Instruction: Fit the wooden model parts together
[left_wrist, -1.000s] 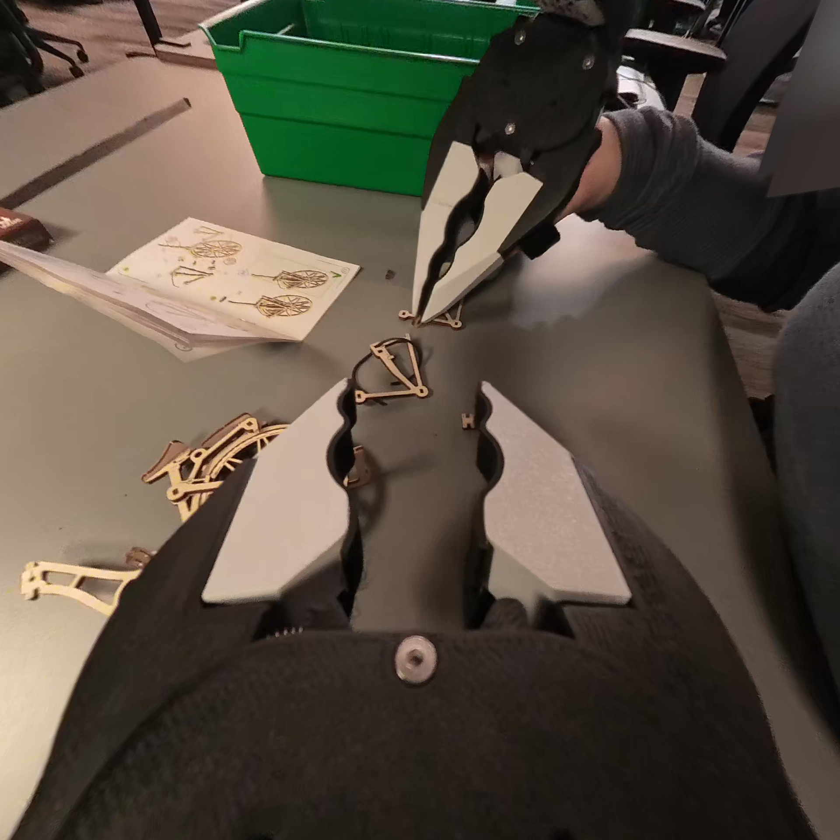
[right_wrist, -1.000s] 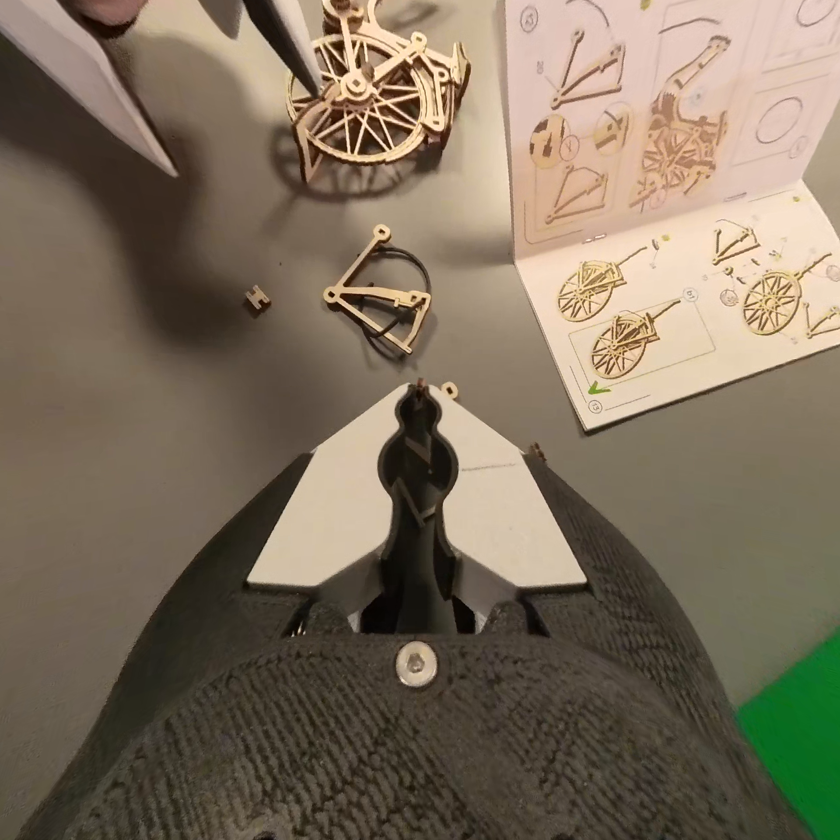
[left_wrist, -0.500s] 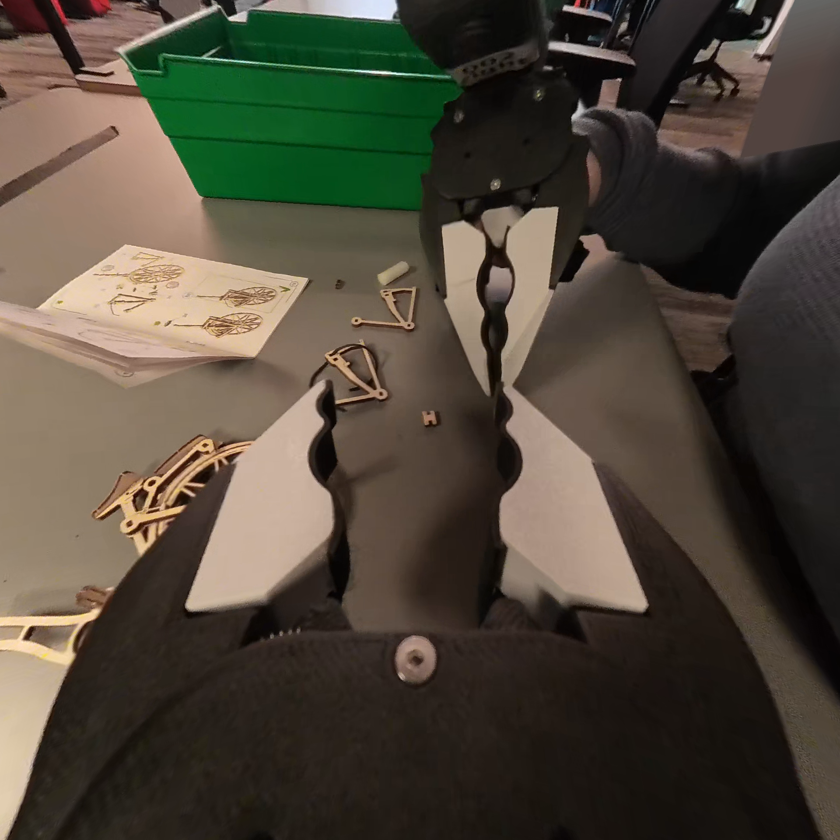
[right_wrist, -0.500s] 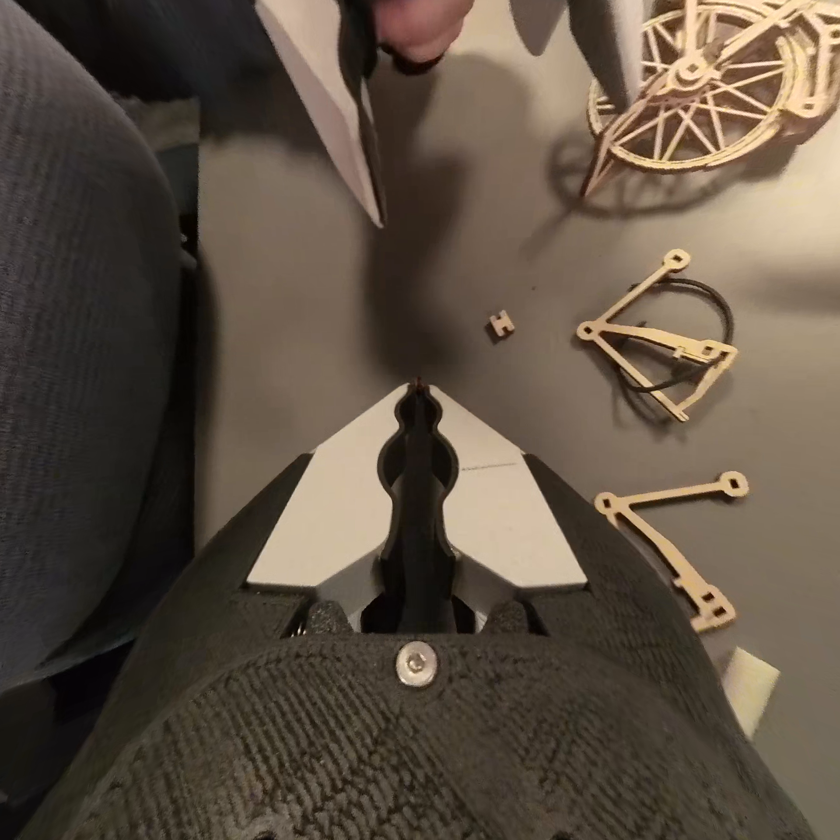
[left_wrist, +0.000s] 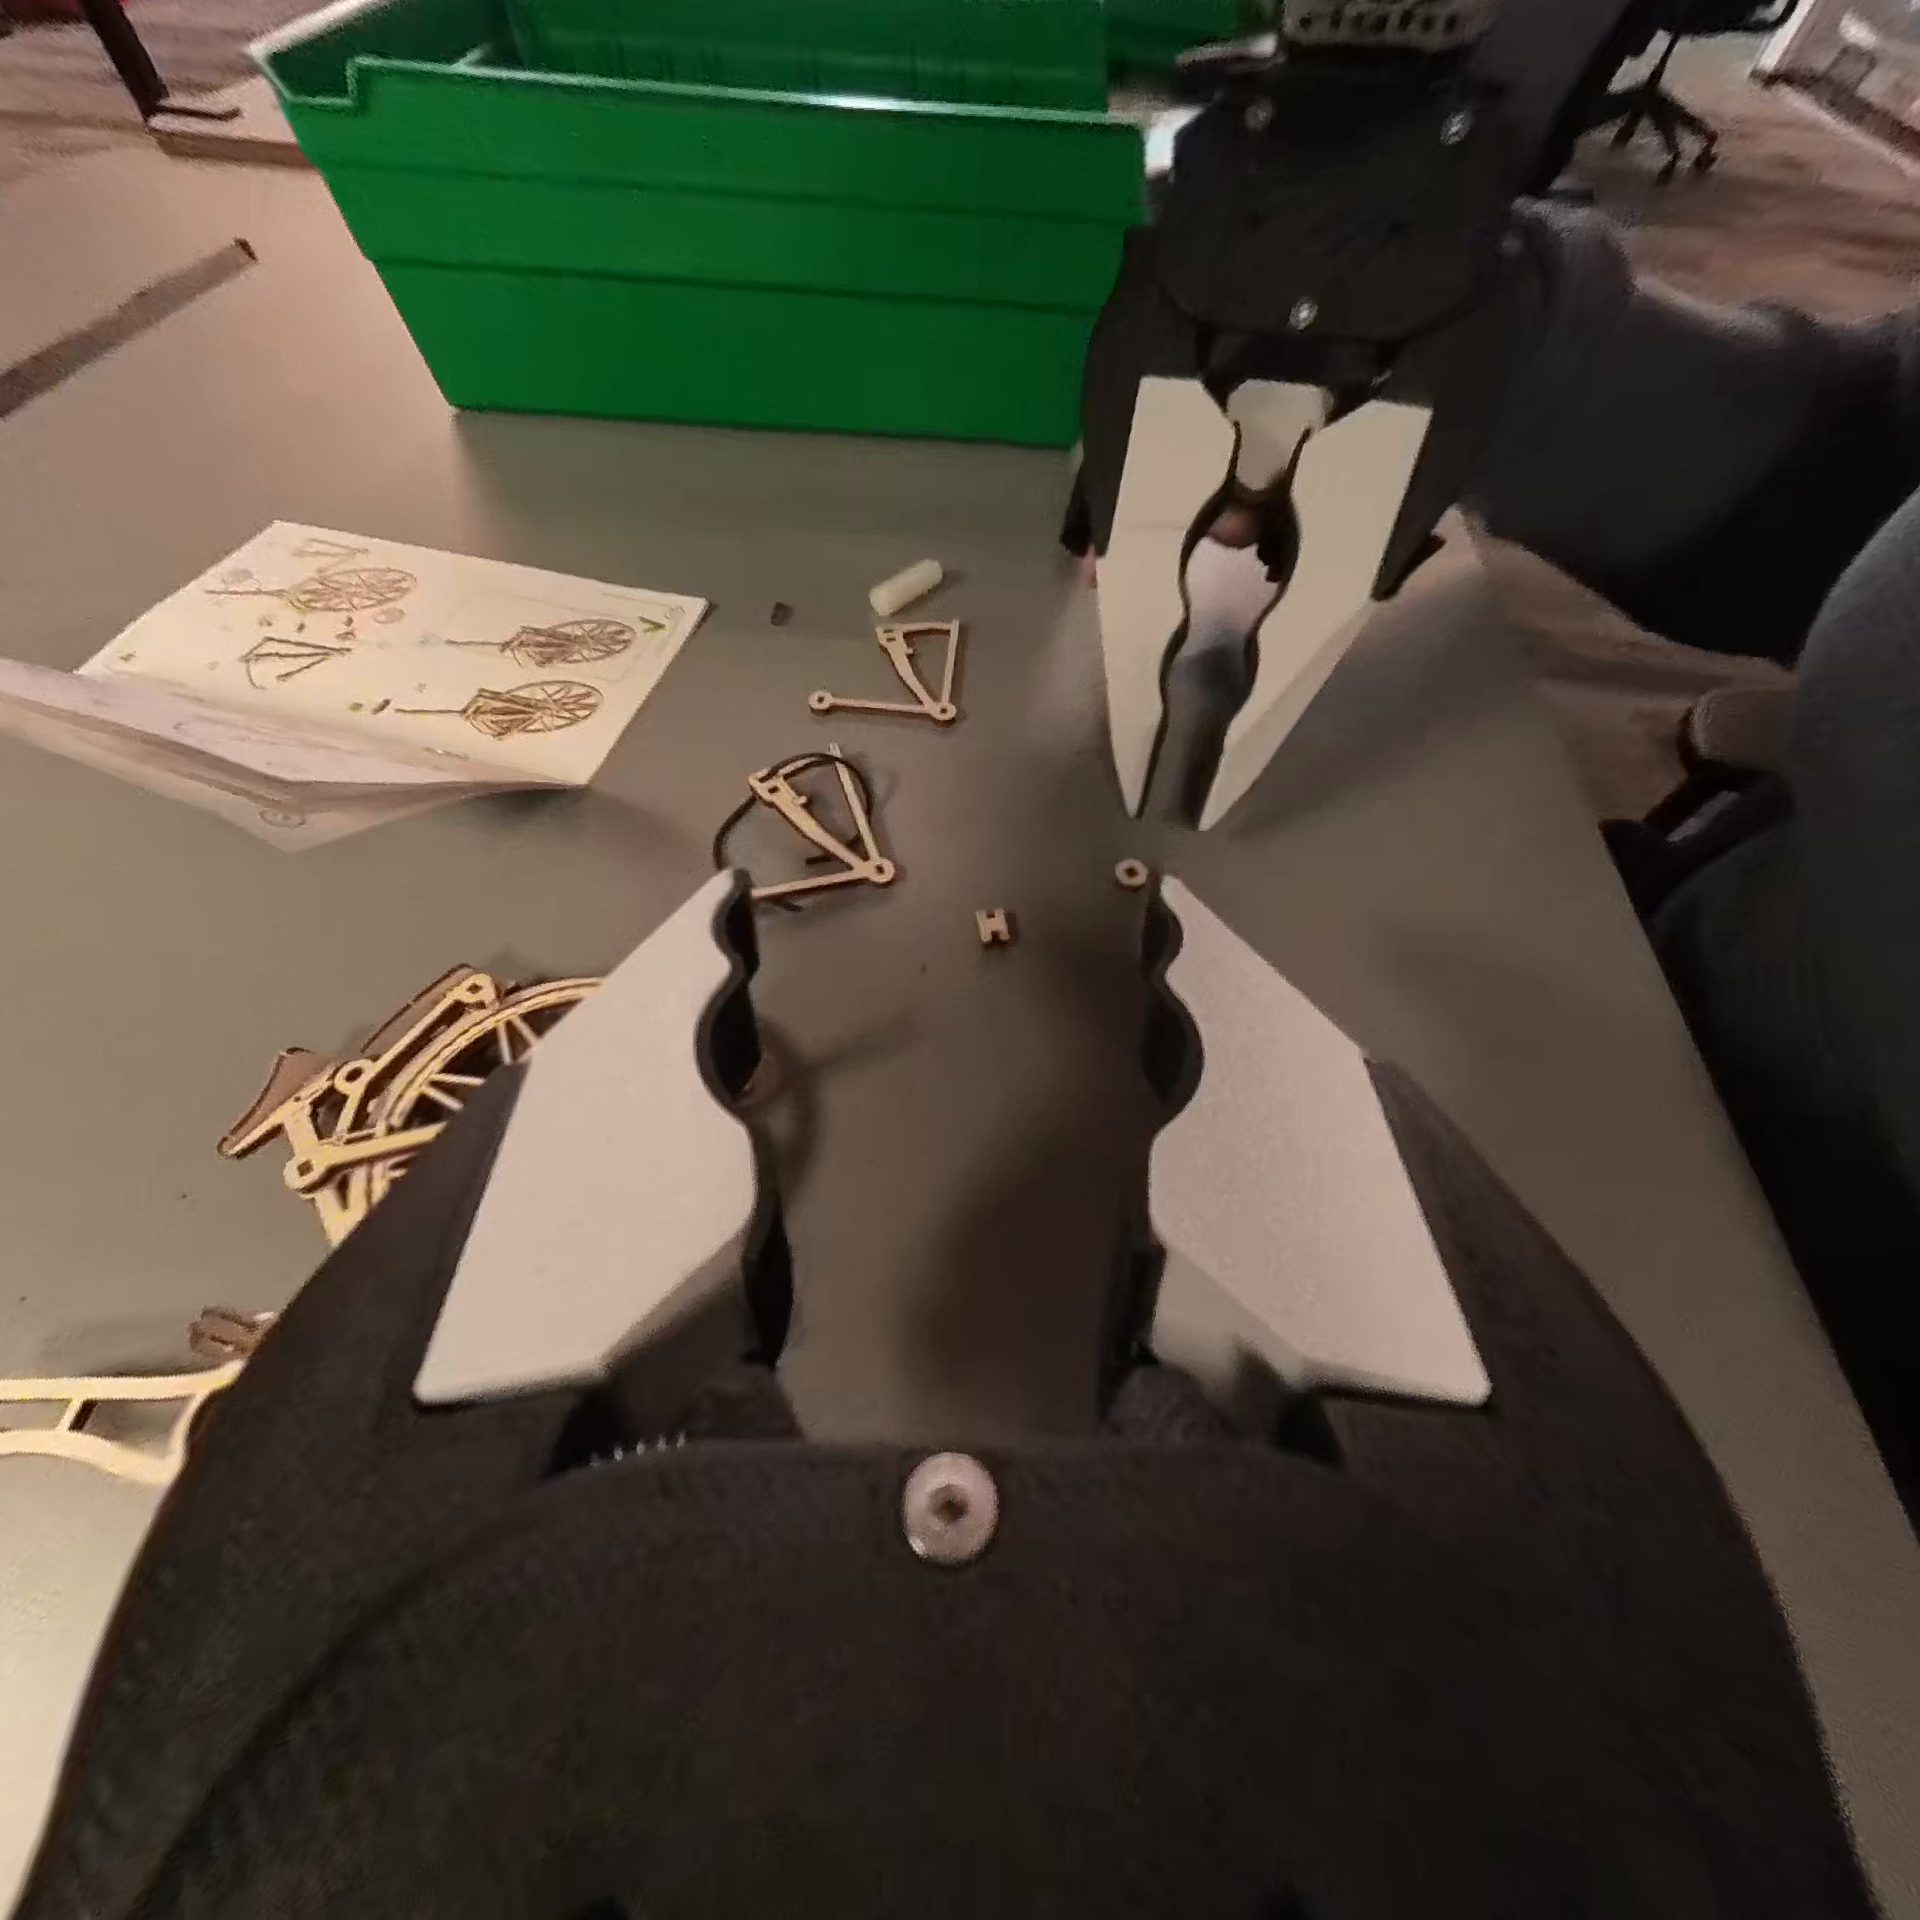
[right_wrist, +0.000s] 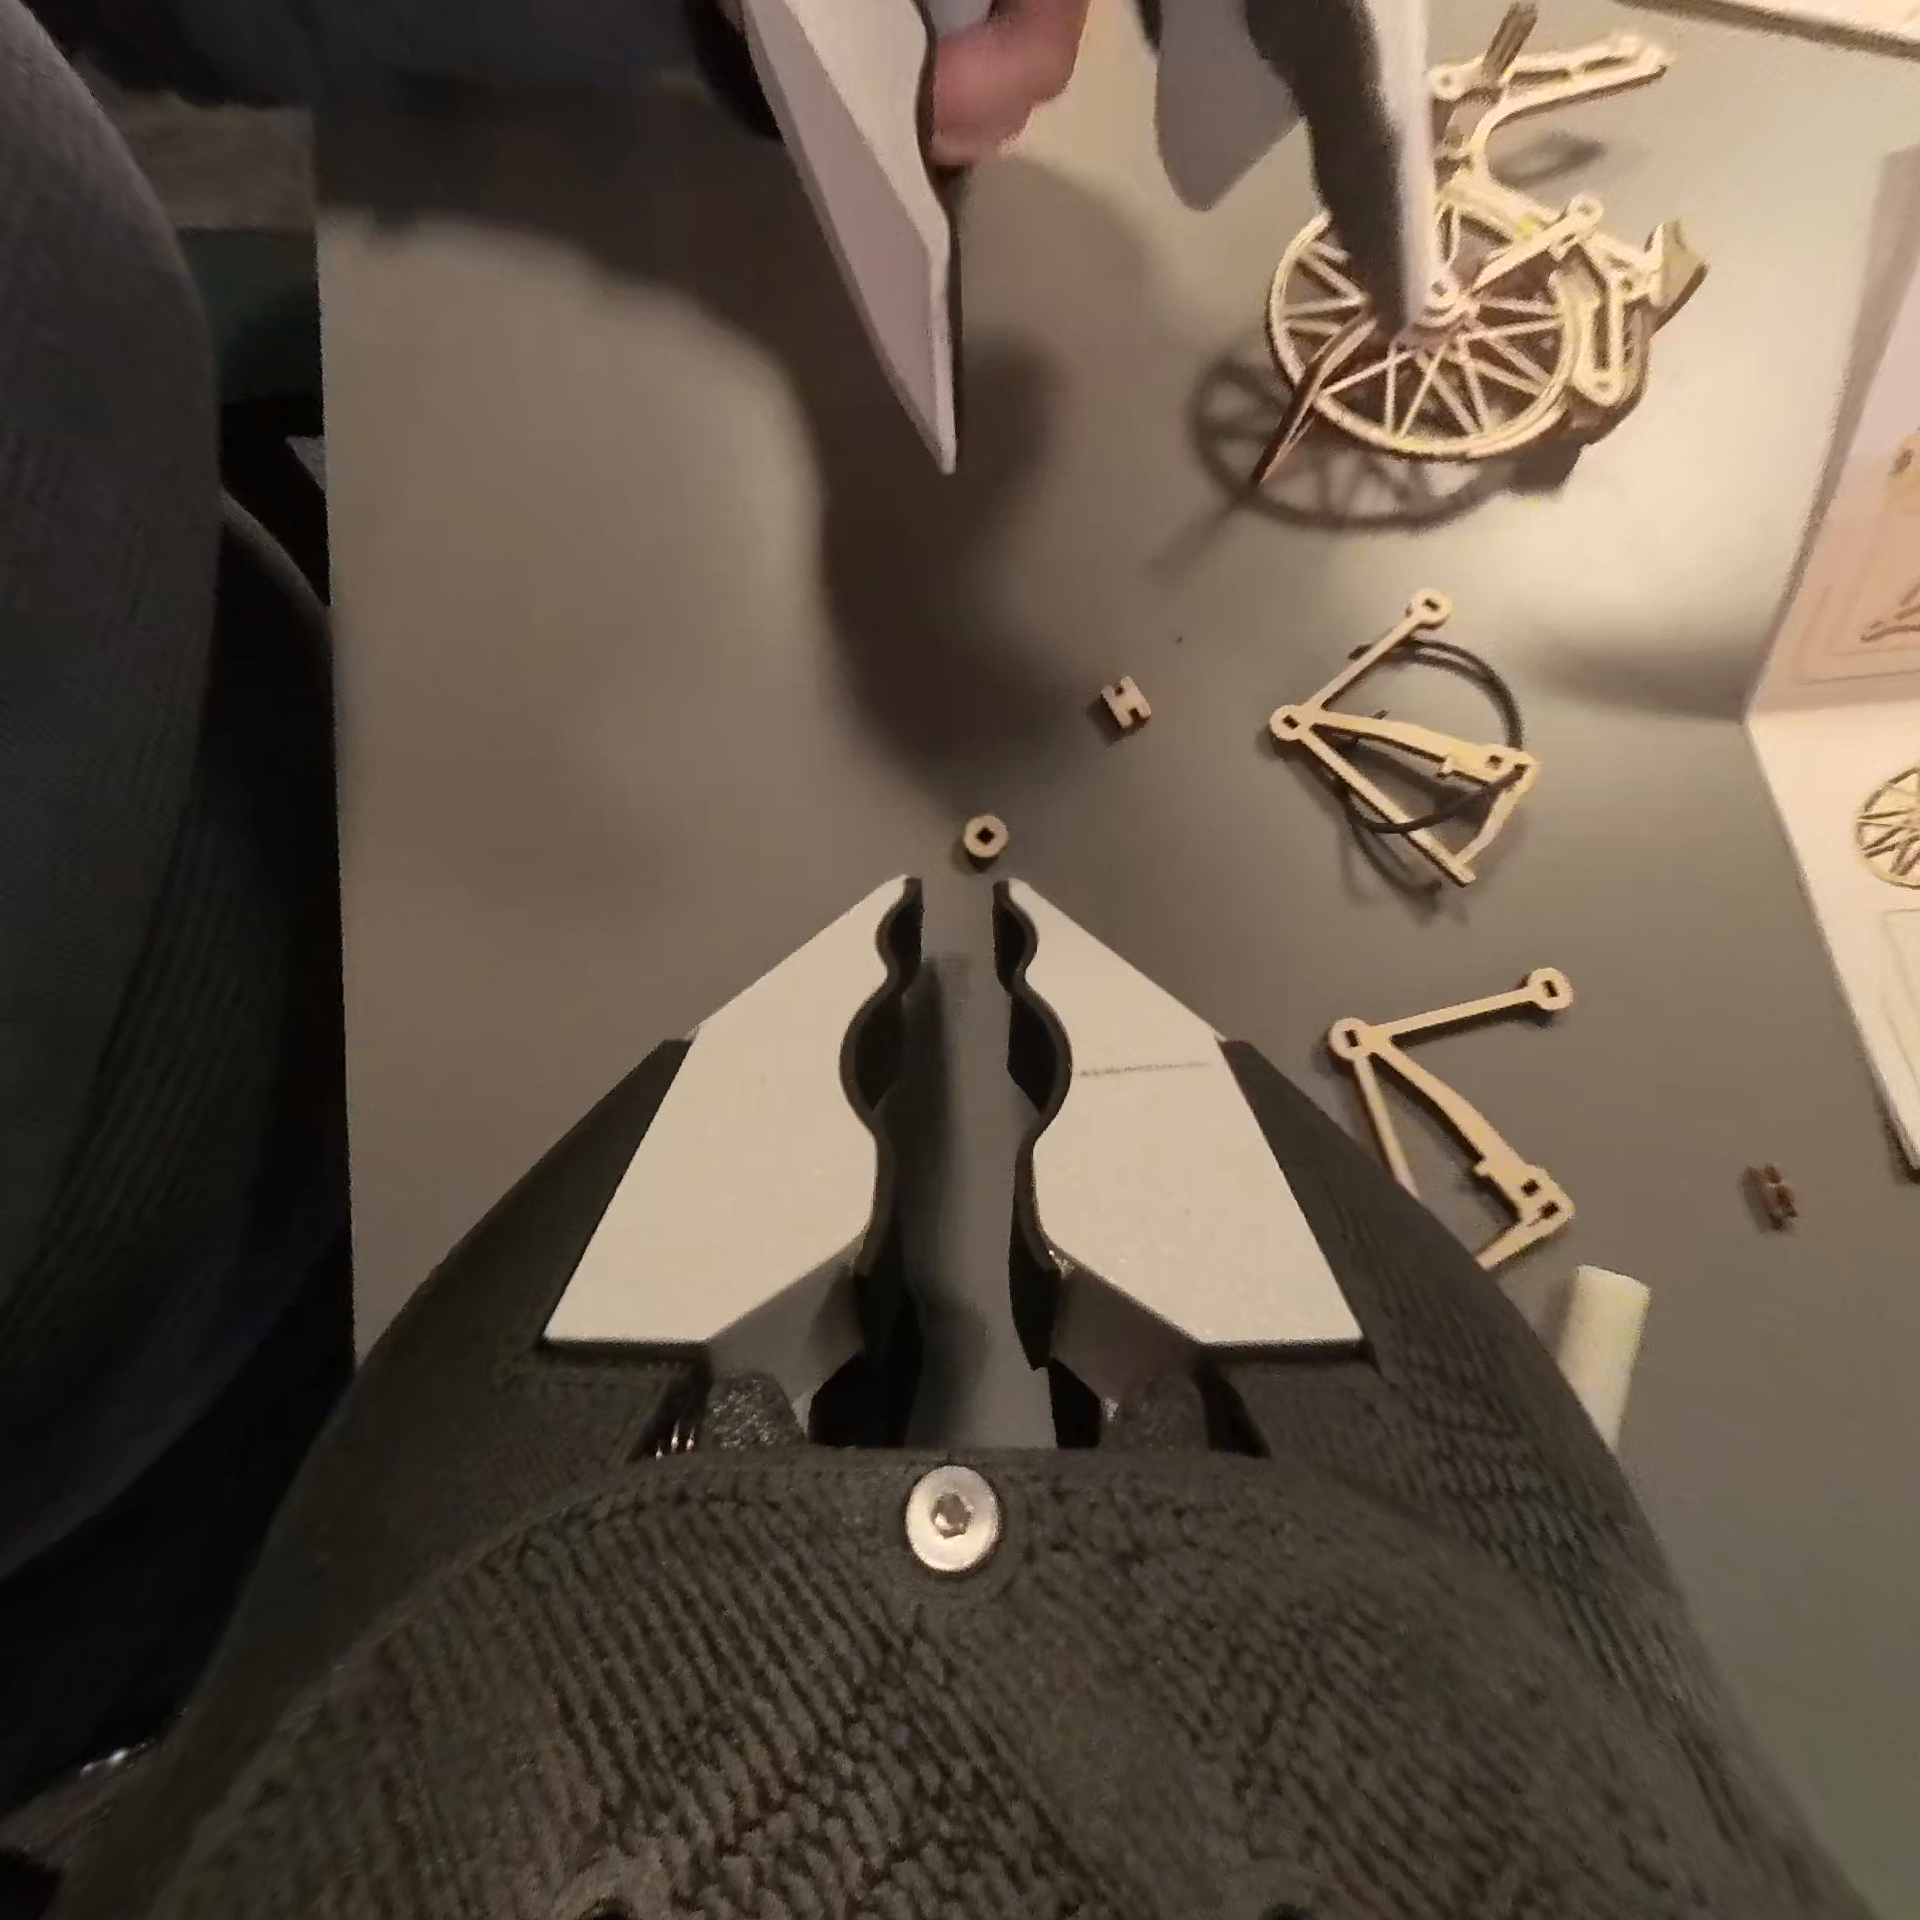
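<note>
right tongs (right_wrist: 956, 914): slightly parted, empty, tips just short of ring (right_wrist: 985, 837) | ring: flat on table (right_wrist: 582, 727), loose | H-piece (right_wrist: 1122, 703): just beyond | left tongs (left_wrist: 940, 894): wide apart, empty | wheel (right_wrist: 1455, 343): far right | tip: I'd straddle ring squarely, close gently, since it looks prone to skid.

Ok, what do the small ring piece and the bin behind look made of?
Ring piece: thin pale wood, probably laser-cut, judging by its darker edges and square hole; matte.
Bin: green plastic, apparently moulded, with a smooth stepped wall and a slight sheen.
</note>
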